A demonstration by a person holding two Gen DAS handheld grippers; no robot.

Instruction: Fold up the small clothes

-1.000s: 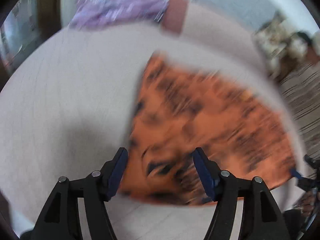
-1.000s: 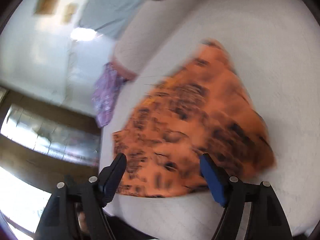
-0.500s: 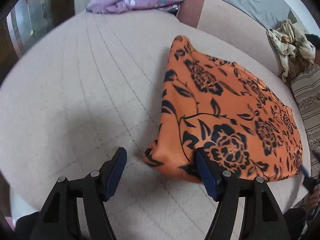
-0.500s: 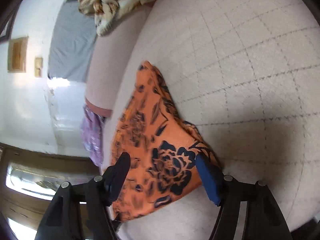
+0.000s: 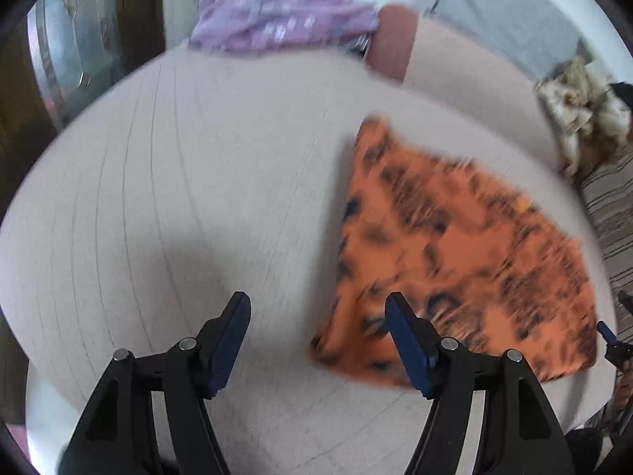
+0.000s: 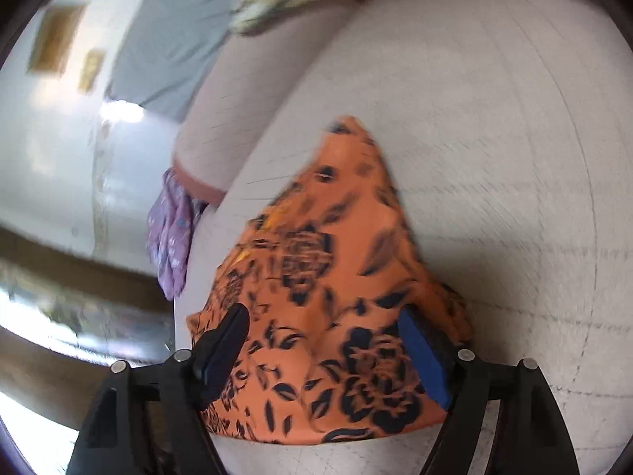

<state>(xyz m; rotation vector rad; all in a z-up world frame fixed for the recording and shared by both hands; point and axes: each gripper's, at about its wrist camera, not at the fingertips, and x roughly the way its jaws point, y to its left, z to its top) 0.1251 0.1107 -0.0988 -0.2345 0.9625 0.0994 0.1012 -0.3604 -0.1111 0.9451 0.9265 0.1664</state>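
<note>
The orange cloth with black flower print [image 5: 455, 253] is lying folded into a rough triangle on the pale quilted cushion [image 5: 198, 198]. The right gripper [image 6: 322, 340] is hovering over its near edge, jaws apart; the left gripper [image 5: 318, 336] is hanging beside its corner, also apart. Probably another fold is coming, which needs both to pinch an edge.

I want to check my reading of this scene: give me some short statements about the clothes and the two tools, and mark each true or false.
1. The left tool is open and holds nothing. True.
2. The orange garment hangs in the air. False: it lies on the pale quilted surface.
3. The right tool is open above the orange garment. True.
4. The purple garment lies on top of the orange one. False: it sits apart, at the far edge.
</note>
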